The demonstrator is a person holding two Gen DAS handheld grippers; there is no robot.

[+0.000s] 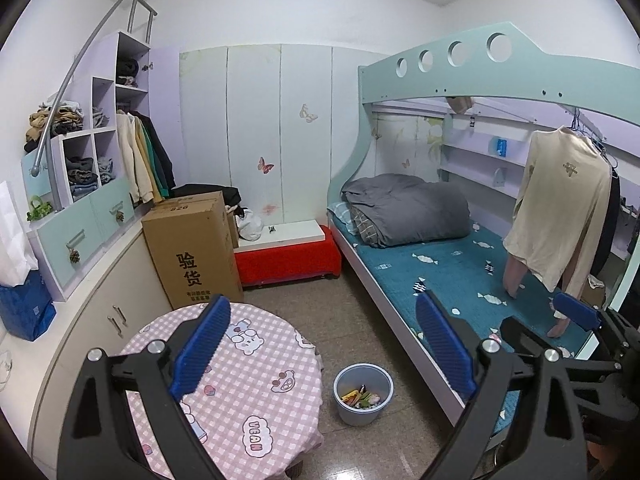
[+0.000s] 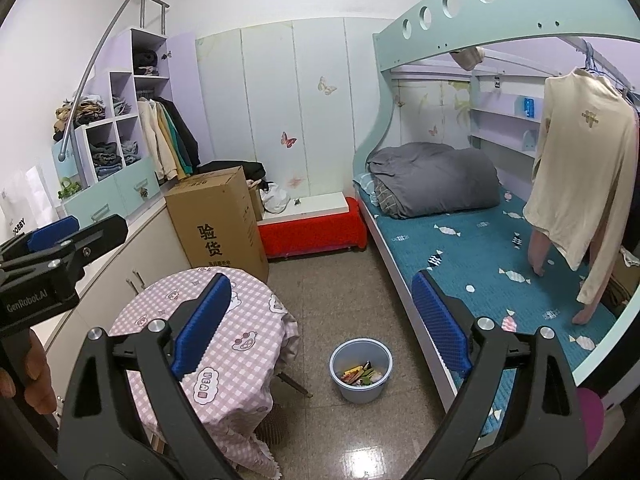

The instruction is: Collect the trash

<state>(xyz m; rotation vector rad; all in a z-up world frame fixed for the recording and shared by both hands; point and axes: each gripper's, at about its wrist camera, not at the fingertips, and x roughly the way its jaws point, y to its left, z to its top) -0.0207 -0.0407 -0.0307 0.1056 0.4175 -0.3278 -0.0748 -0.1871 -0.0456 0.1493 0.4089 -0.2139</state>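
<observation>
A light blue bin (image 1: 363, 394) stands on the floor between the round table and the bed, holding several colourful wrappers (image 1: 362, 397). It also shows in the right wrist view (image 2: 361, 370) with the wrappers (image 2: 362, 374) inside. My left gripper (image 1: 324, 344) is open and empty, held high above the table edge and the bin. My right gripper (image 2: 322, 322) is open and empty, also high above the bin. The right gripper shows at the right edge of the left wrist view (image 1: 576, 312); the left gripper shows at the left edge of the right wrist view (image 2: 56, 236).
A round table with a pink checked cloth (image 1: 224, 372) is at the lower left. A tall cardboard box (image 1: 192, 248) and a red-covered bench (image 1: 288, 256) stand behind it. A bunk bed with a teal mattress (image 1: 452, 272) fills the right. Cabinets (image 1: 100, 312) line the left wall.
</observation>
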